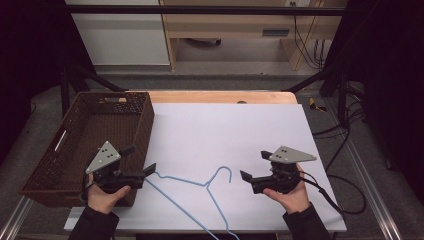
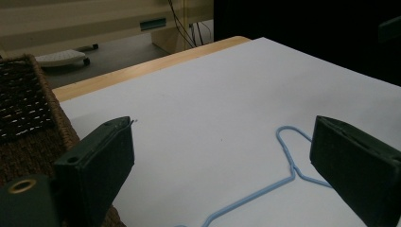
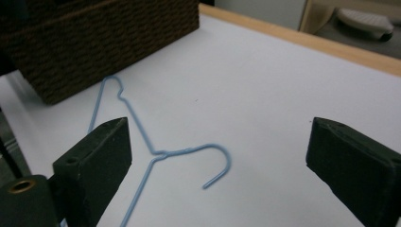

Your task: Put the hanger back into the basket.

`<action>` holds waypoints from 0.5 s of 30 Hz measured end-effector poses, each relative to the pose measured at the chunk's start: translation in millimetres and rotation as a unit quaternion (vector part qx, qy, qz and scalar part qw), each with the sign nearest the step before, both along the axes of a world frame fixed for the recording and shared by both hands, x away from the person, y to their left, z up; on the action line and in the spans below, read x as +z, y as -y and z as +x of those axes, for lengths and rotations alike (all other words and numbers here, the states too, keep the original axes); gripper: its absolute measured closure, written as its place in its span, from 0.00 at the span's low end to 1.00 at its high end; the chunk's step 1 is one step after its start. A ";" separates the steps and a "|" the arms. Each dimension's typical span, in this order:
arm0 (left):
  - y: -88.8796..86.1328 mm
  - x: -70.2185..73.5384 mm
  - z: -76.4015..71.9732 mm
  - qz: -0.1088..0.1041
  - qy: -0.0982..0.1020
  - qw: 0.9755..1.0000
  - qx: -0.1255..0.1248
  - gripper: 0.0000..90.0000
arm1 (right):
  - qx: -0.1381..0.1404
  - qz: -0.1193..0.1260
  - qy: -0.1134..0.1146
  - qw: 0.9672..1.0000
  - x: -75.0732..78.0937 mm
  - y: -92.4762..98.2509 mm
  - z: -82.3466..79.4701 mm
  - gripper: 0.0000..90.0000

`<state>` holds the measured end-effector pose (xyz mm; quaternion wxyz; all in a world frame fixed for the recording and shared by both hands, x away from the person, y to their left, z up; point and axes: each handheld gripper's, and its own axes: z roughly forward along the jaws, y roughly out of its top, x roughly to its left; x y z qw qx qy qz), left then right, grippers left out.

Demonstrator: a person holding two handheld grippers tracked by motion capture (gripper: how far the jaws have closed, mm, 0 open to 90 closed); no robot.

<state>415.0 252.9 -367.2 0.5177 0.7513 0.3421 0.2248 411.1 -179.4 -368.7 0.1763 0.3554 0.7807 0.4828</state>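
Note:
A light blue wire hanger (image 1: 205, 186) lies flat on the white sheet (image 1: 225, 125) near the front edge, its hook curling up toward the middle. My left gripper (image 1: 140, 159) is held open beside the basket's front right corner, just left of the hanger's shoulder. My right gripper (image 1: 255, 165) is open too, a short way right of the hook. In the left gripper view the hanger (image 2: 255, 193) lies low between the wide-apart jaws of the gripper (image 2: 222, 127). From the right gripper (image 3: 217, 125), the hook (image 3: 226, 158) lies on the sheet ahead.
A brown wicker basket (image 1: 142, 130) stands on the table's left side, its wall also in the right gripper view (image 3: 94, 38). A wooden table edge (image 1: 220, 96) runs along the back. Black cables (image 1: 345, 195) hang off the right side.

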 end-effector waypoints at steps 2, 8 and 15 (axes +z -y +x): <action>1.4 -1.0 0.1 0.001 -0.001 1.000 0.000 0.08 | 0.010 -0.021 -0.017 1.000 -2.7 -12.6 -0.3 0.10; 6.9 -2.7 0.1 0.008 -0.004 1.000 -0.007 0.08 | 0.027 -0.084 -0.059 0.994 -14.5 -45.9 -1.4 0.14; 11.2 -4.8 0.2 0.015 -0.007 1.000 -0.013 0.08 | 0.036 -0.133 -0.096 0.986 -26.5 -68.8 5.2 0.19</action>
